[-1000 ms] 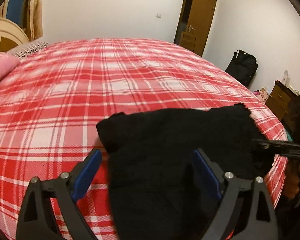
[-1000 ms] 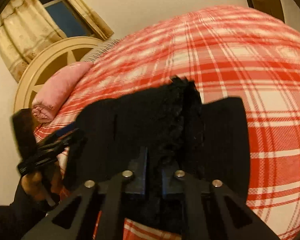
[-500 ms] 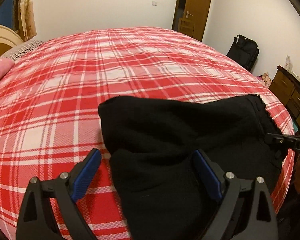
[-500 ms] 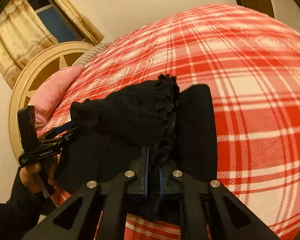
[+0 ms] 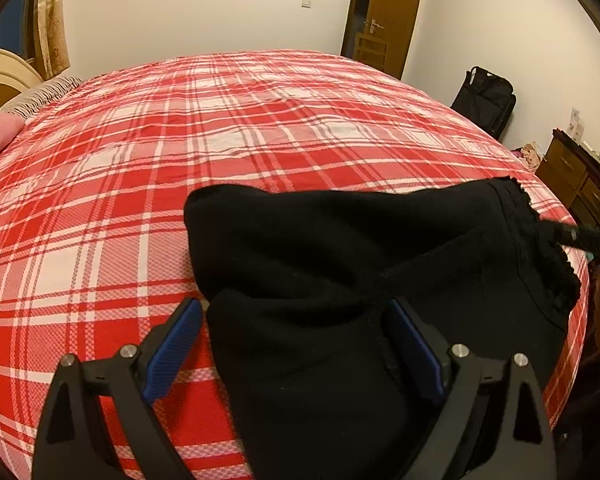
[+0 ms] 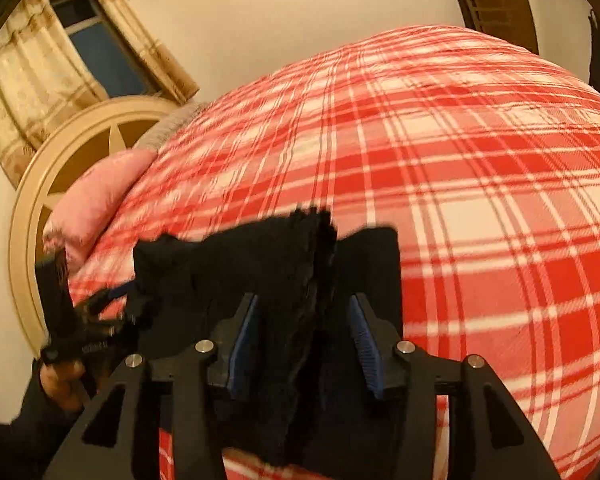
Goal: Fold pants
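Now the black pants (image 5: pixel 340 280) lie bunched at the near edge of the bed (image 5: pixel 180 140), on its red plaid cover, with one layer turned back over the rest so a rounded fold faces the middle of the mattress. The left gripper (image 5: pixel 296 344) sits low over the cloth with its blue-padded fingers (image 5: pixel 172 344) spread wide apart, straddling the lower bulk of the garment without pinching it; judging by that stance, it is either letting the fabric settle or lining up for a fresh hold. The right gripper (image 6: pixel 300 332) has its fingers parted too, and a frilly-edged ridge of cloth stands upright in the gap between them, touching neither pad that I can see, which suggests a hem just let go or about to be taken. From the left wrist view the right tool's tip reaches in at that same lacy edge. A pink pillow (image 6: pixel 96 200) rests well apart, by the headboard.
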### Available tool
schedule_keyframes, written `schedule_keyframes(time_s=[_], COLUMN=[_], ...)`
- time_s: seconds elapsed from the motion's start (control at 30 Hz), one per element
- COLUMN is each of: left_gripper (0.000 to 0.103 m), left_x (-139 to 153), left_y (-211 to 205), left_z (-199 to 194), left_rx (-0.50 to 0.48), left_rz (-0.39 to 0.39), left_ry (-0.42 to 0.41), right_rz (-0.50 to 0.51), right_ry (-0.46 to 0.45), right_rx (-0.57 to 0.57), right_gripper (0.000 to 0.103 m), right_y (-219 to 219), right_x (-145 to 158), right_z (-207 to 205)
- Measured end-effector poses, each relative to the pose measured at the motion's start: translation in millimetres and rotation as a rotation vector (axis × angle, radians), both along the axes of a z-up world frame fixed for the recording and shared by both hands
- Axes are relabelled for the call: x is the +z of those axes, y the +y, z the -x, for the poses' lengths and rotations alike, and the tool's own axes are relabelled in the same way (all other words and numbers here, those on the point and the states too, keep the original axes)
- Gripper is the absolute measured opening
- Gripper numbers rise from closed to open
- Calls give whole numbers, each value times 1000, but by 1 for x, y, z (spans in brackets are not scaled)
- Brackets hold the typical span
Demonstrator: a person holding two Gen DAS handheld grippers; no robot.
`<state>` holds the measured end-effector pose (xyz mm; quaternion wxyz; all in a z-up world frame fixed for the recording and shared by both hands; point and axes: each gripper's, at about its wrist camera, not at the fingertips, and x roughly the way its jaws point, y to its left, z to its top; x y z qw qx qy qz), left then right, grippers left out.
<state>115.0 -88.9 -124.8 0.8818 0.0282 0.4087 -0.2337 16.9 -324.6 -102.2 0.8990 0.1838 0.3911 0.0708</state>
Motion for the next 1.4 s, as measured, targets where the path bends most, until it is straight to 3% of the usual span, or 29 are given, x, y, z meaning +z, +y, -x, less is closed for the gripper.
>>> schedule_keyframes(time_s=[0.23,0.3,0.33,0.43,0.6,0.73,0.8,0.93,1.23,1.4], left_gripper=[96,96,96,96,96,96,96,96,96,96], left_x=[-1,0,0,2,8,3,1,-1,-4,-5], left_y=[-1,-2,-2,-3,-7,-13,-13,-12,-11,-8], left_z=[0,0,0,1,4,2,1,-1,-2,-4], left_rx=[-4,-5,-7,-12,-35,-41,-40,-42,-32,-30], left_rz=[-4,-5,-7,-12,-7,-33,-36,-37,-30,-22], left_ry=[2,2,1,1,-11,-15,-11,-4,4,14], right_rz=[-36,-32,-24,-1,63,50,-22,-24,55,45], right_ry=[28,38,37,-6,-64,6,22,3,32,44], right_rx=[55,83,100,106,79,39,32,35,110,121], right_gripper=[48,28,12,5,5,5,5,6,32,33], right_y=[9,16,21,26,25,10,3,5,30,29], right_x=[-5,-8,-9,0,16,-14,-29,-26,-23,-21], right_z=[-26,-29,-29,-20,-3,-16,-20,-14,19,41])
